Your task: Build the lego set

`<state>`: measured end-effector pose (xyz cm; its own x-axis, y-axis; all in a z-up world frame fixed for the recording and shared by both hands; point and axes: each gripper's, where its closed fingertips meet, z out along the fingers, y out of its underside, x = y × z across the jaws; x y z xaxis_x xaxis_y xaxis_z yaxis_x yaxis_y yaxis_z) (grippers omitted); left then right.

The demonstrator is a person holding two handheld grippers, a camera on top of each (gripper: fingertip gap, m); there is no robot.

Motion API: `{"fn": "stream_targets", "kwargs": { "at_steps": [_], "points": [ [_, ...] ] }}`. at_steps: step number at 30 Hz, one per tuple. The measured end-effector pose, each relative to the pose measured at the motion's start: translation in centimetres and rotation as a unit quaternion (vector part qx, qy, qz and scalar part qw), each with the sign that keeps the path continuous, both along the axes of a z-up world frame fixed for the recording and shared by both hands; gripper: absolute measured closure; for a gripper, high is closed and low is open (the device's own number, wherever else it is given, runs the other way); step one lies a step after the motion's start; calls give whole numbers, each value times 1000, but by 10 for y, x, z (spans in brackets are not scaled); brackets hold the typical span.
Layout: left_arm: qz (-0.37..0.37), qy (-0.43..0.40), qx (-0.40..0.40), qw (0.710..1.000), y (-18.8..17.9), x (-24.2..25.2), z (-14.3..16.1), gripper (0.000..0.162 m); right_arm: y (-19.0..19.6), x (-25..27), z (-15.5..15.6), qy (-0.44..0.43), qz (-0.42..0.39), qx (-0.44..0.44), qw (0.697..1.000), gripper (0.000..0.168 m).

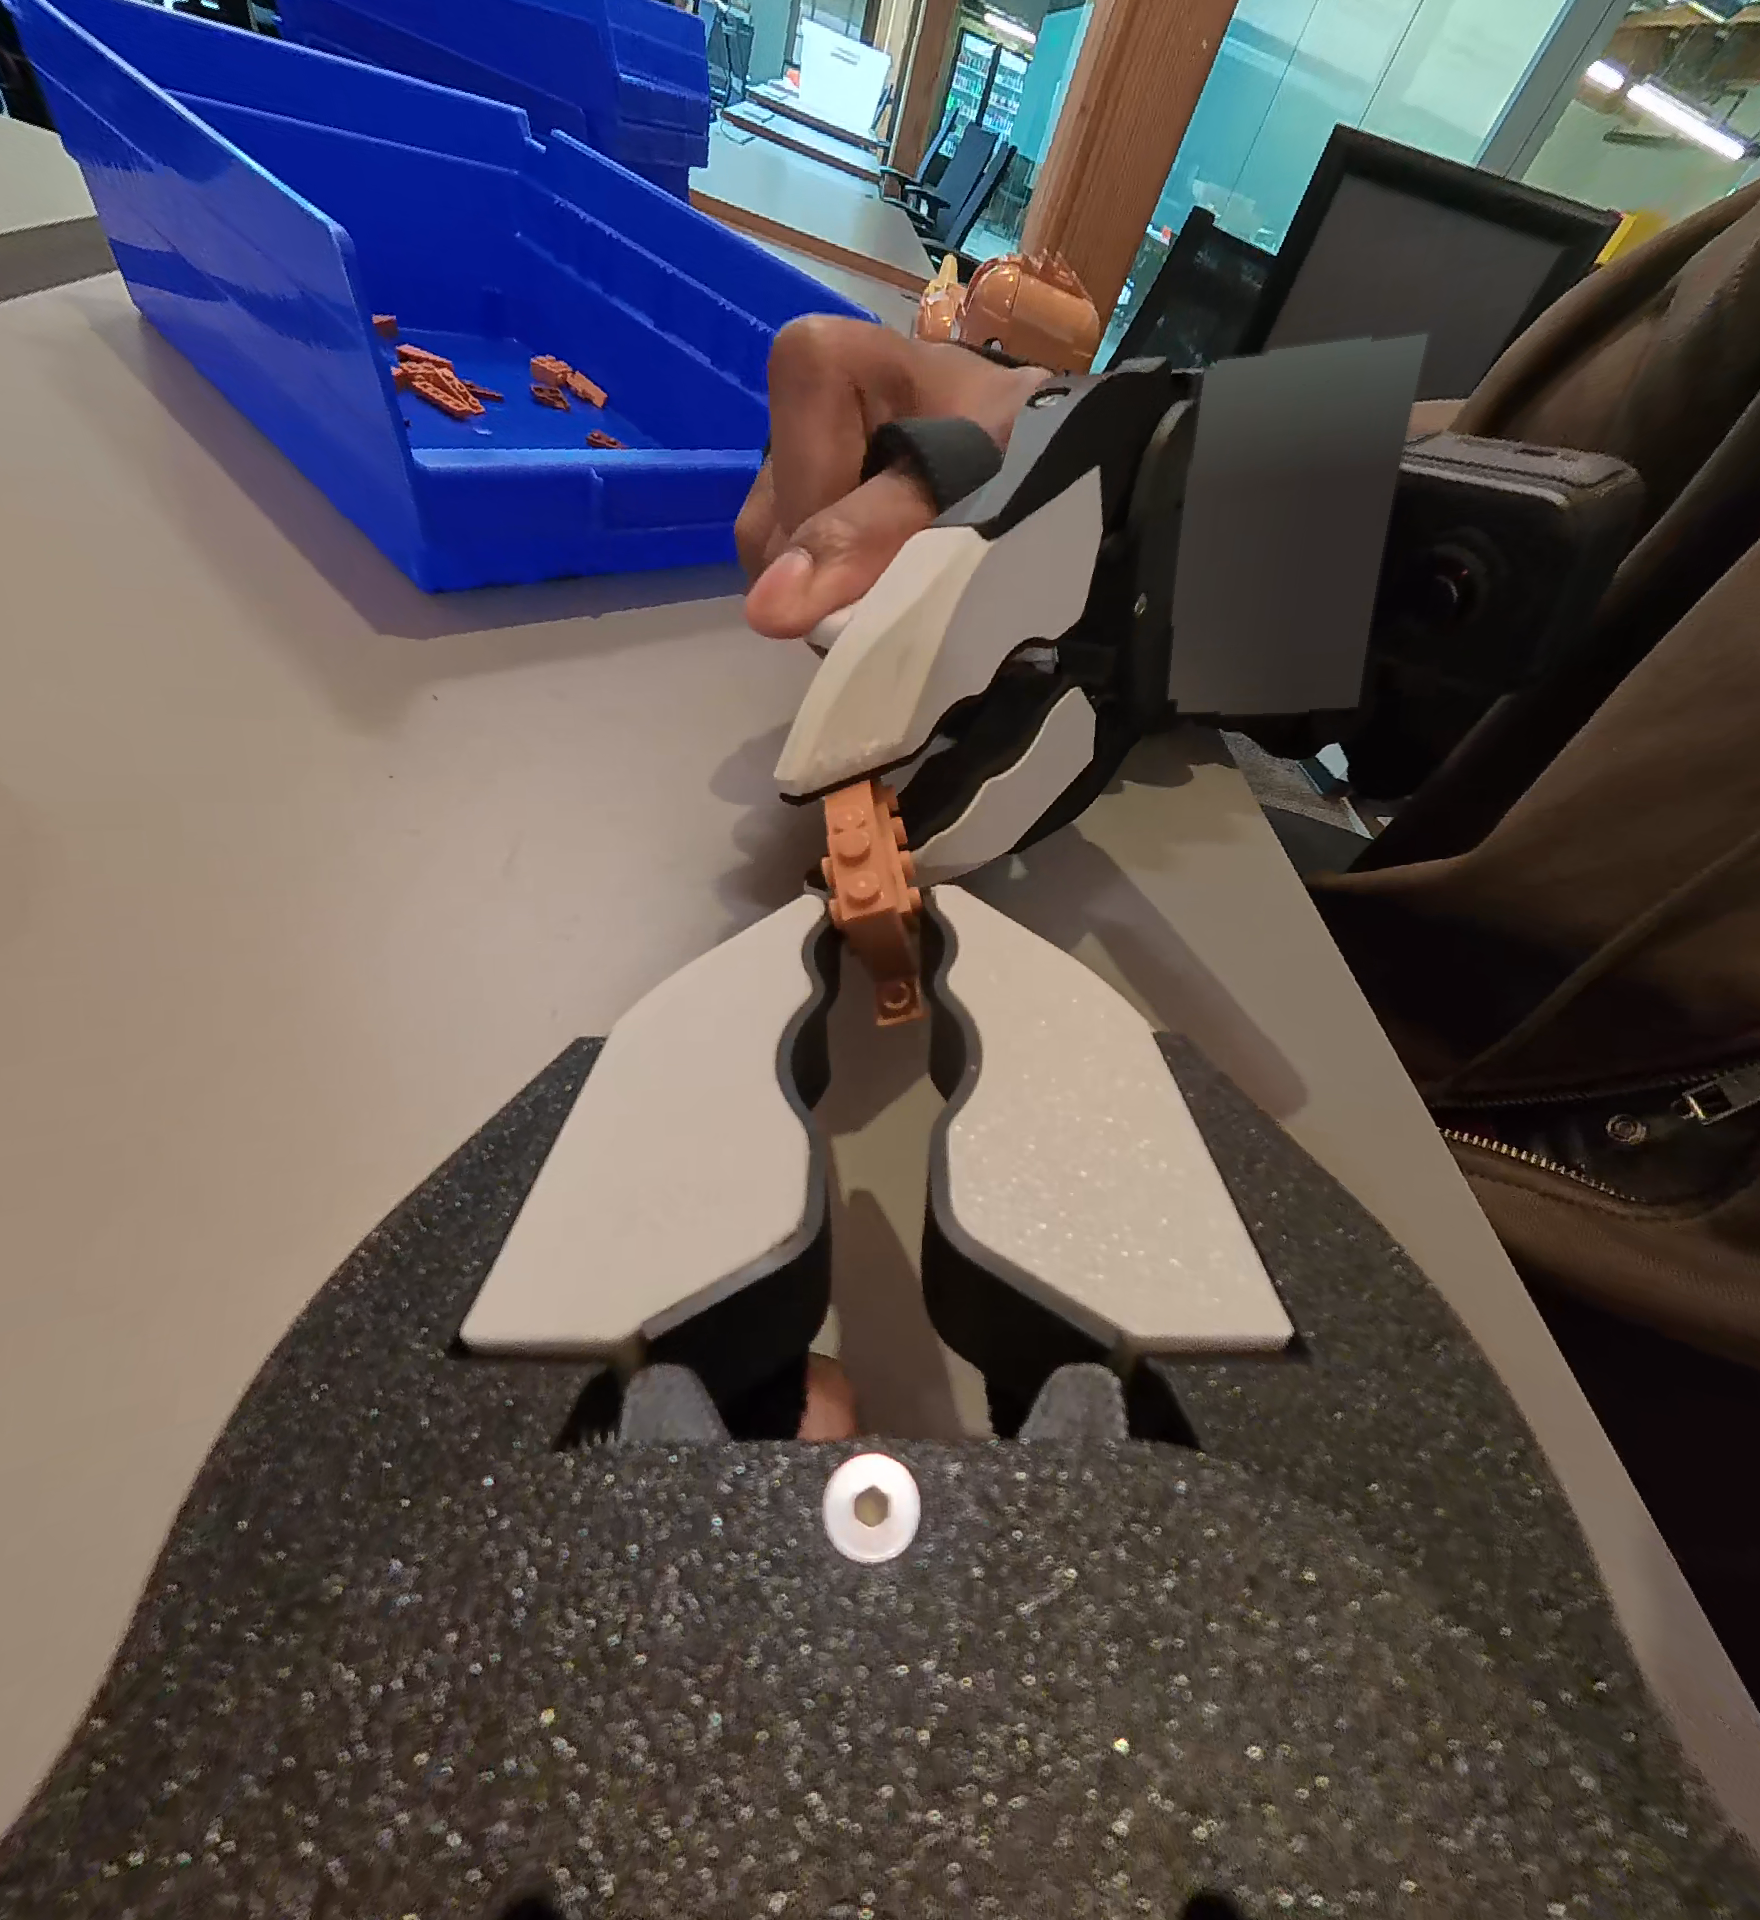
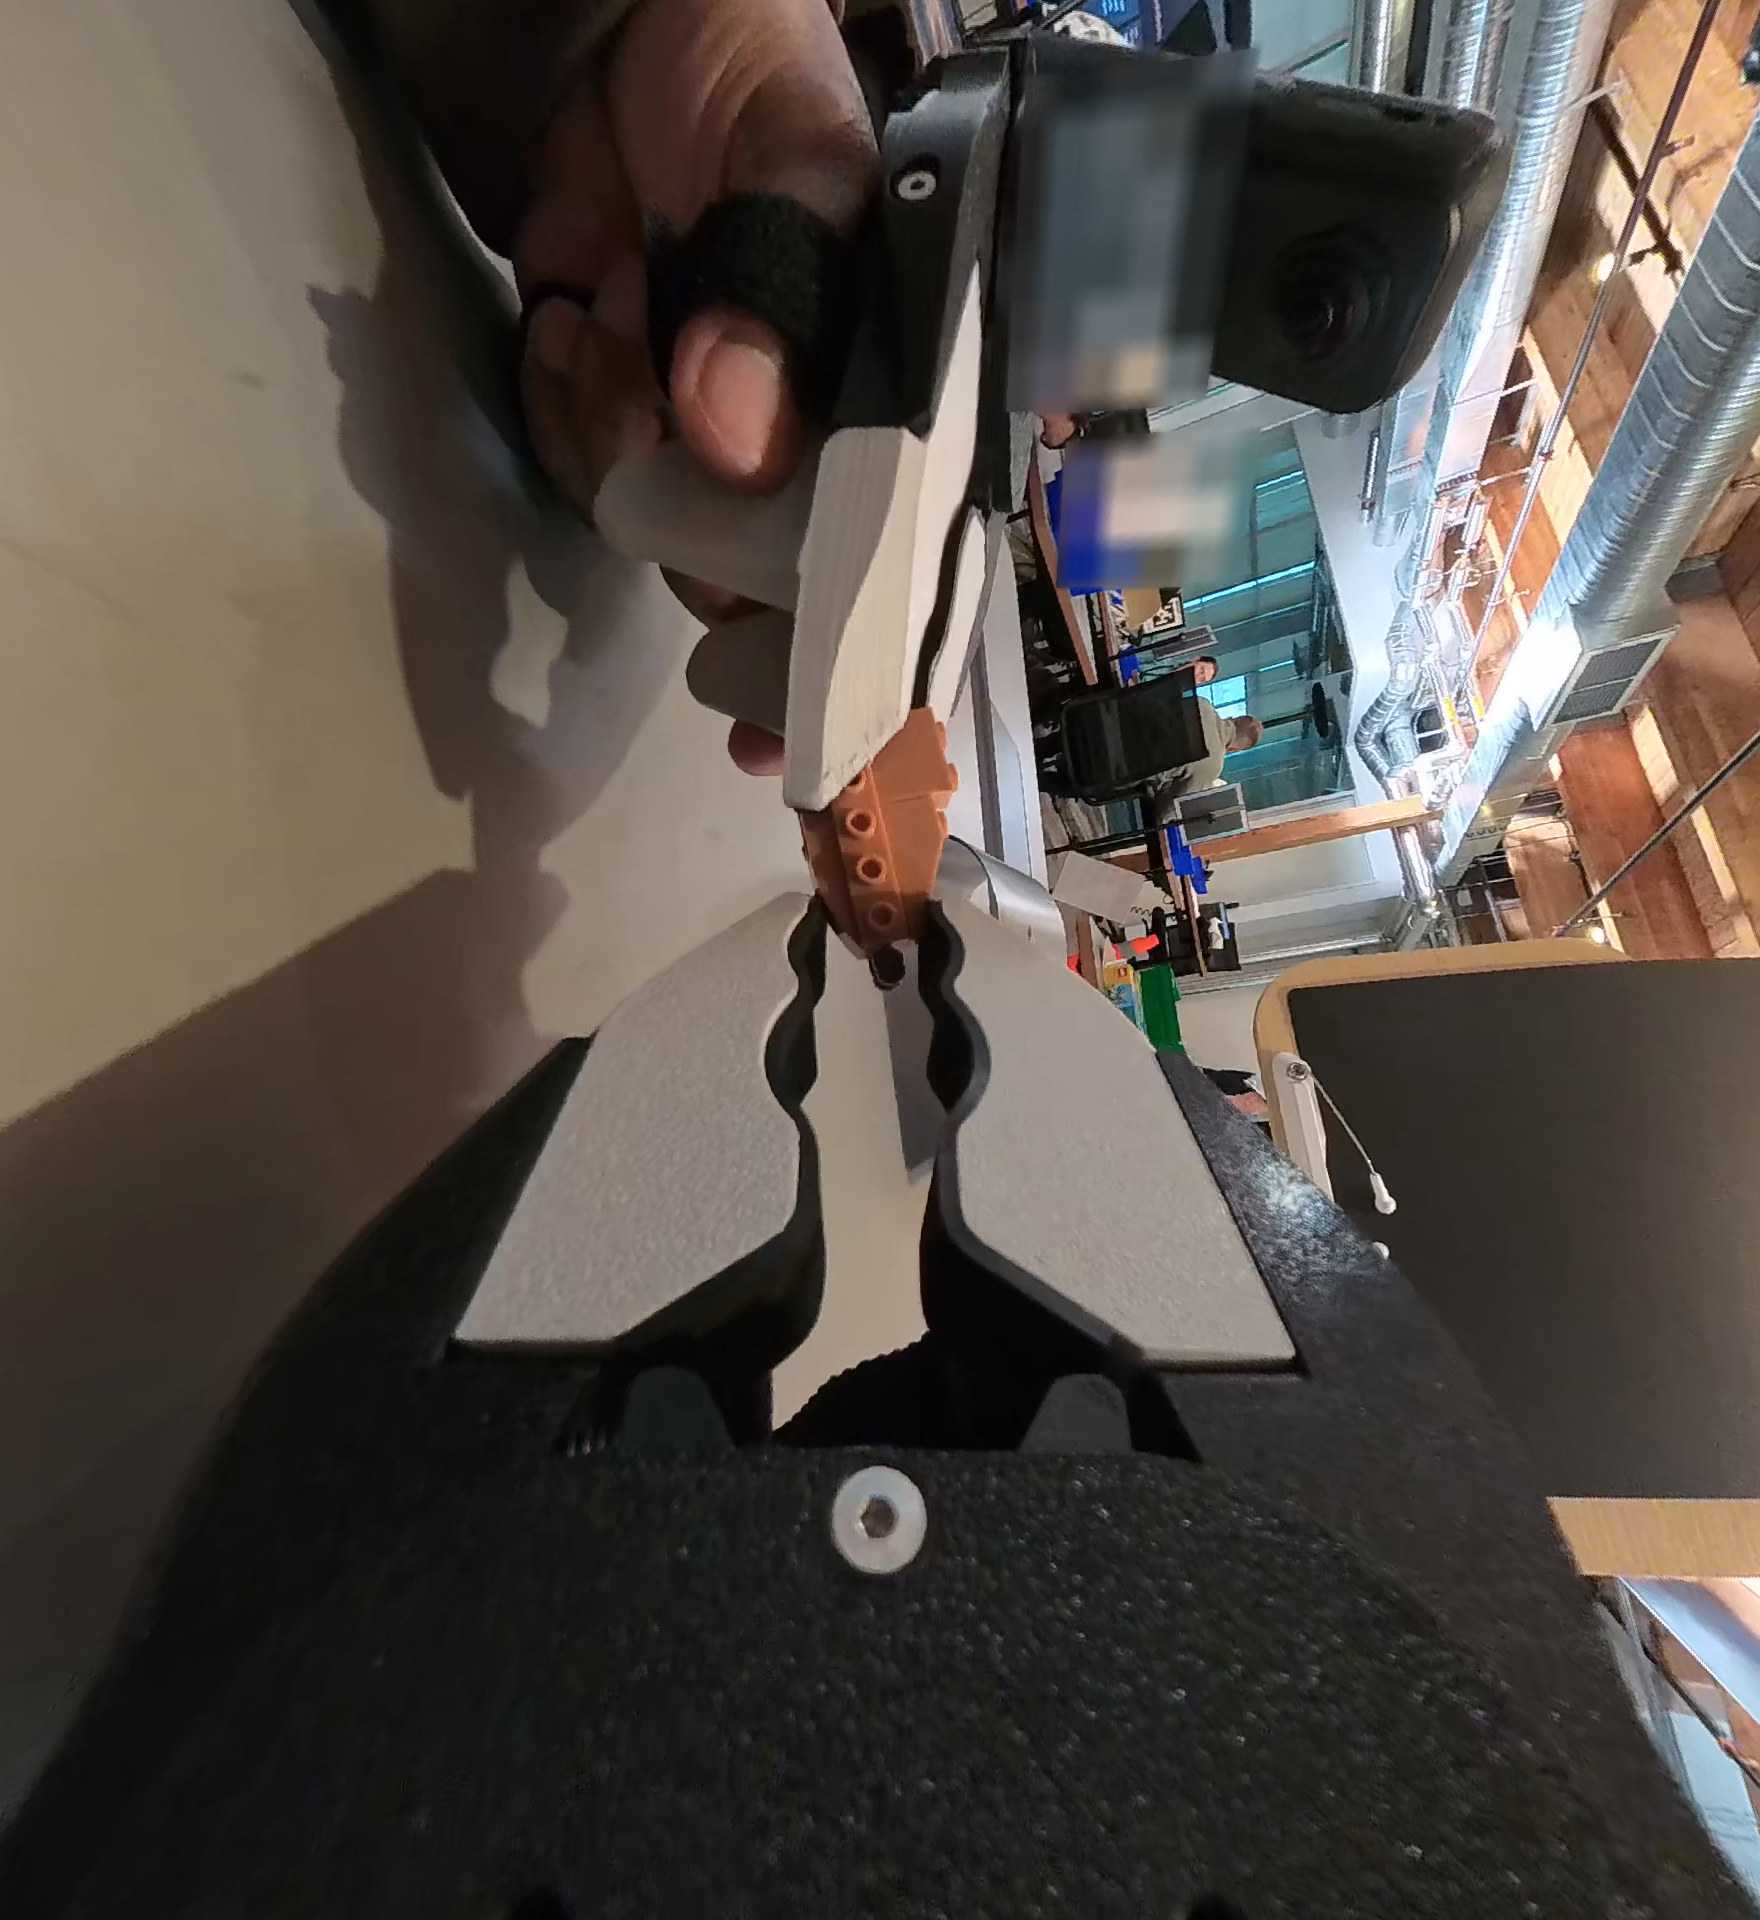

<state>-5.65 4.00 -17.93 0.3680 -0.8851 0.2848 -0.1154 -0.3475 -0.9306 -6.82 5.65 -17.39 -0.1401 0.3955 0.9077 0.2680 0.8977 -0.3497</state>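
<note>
A small orange-brown lego assembly is held in the air above the grey table, between both grippers. In the left wrist view my left gripper is shut on its near end. My right gripper comes in from the upper right and is shut on its far end. In the right wrist view my right gripper grips one end of the same assembly, with its studs showing. The left gripper grips the other end from above. Hands hold both tools.
Blue bins stand at the back left, the nearest holding several loose orange-brown pieces. A built orange-brown lego figure stands behind the hand. The table edge runs along the right by a person's brown jacket. A dark monitor stands behind. The grippers are tip to tip, or close to it.
</note>
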Motion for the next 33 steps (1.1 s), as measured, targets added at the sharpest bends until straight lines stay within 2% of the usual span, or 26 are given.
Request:
{"fn": "stream_targets", "kwargs": {
  "at_steps": [9, 13, 15, 25, 33],
  "points": [
    [-4, -7, -6, 1000, -1, 0, 1, 148, -2, 0, 2, 18, 8, 19, 1000, 149],
    [-18, -11, -17, 1000, -5, -1, 0, 148, -4, 0, 1, 6, 24, -4, 1000, 125],
    [-28, -13, -23, 999, -7, 0, 0, 148, -10, -1, 3, 7, 44, -26, 999, 122],
    [-59, -19, -55, 997, -16, 5, -1, 148, -26, -4, 1, 1, 80, -22, 997, 142],
    [-65, -5, -63, 996, -18, 7, -5, 148, -28, -3, -4, -21, 84, -58, 995, 144]
  ]
}}
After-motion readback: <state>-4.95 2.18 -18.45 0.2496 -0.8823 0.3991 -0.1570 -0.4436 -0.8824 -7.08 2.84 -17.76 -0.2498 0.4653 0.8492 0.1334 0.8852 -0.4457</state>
